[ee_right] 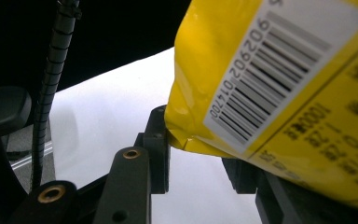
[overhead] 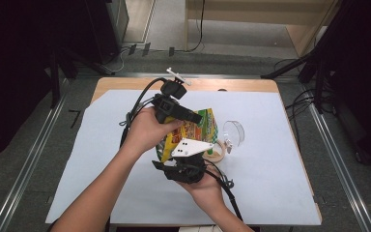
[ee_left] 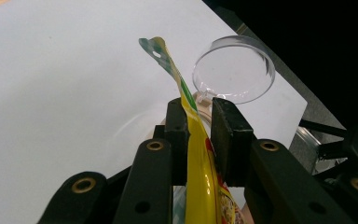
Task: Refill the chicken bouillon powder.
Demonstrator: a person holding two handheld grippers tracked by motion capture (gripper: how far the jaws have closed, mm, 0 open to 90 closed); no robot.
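At frame centre, my left gripper [ee_left: 199, 122] pinches the yellow snack bag [overhead: 195, 131] edge; my right gripper [ee_right: 200, 154] clamps its bottom. Pulling unevenly could rip it, spilling contents beside the glass jar [overhead: 232, 133].

The setting is a lab or recording studio, not a home. A wooden table [overhead: 125, 83] is covered by a white sheet [overhead: 265, 159] that serves as a plain work surface. Black curtains [overhead: 362, 72] close off both sides. Dark stand legs [overhead: 290, 67] and loose cables [overhead: 299, 104] lie on the grey carpet floor [overhead: 24, 145]. Metal floor rails [overhead: 340, 159] run along both sides of the table. A light wooden bench [overhead: 251, 14] stands behind it.
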